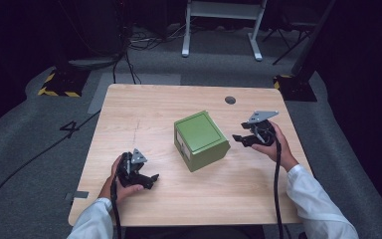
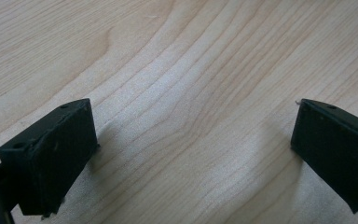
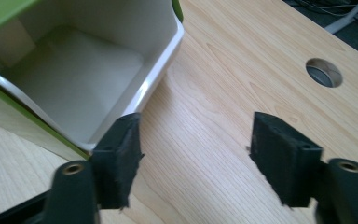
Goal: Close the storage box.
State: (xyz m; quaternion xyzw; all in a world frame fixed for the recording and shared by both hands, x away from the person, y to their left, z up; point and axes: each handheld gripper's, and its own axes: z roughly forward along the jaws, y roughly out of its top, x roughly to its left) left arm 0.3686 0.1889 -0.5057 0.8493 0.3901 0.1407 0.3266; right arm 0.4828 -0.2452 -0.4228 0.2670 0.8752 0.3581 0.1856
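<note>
Green box [image 1: 201,140] mid-table, both flanking grippers apart from it.

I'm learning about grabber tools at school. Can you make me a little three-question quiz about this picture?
1. True or false: the green box is lying on its side.
2. Which gripper is nearer the box? A) left gripper B) right gripper
3. Fill in: the inside of the box is ____.

Key:
1. True; the right gripper view looks straight into its opening.
2. B.
3. White, and it looks empty.
</note>
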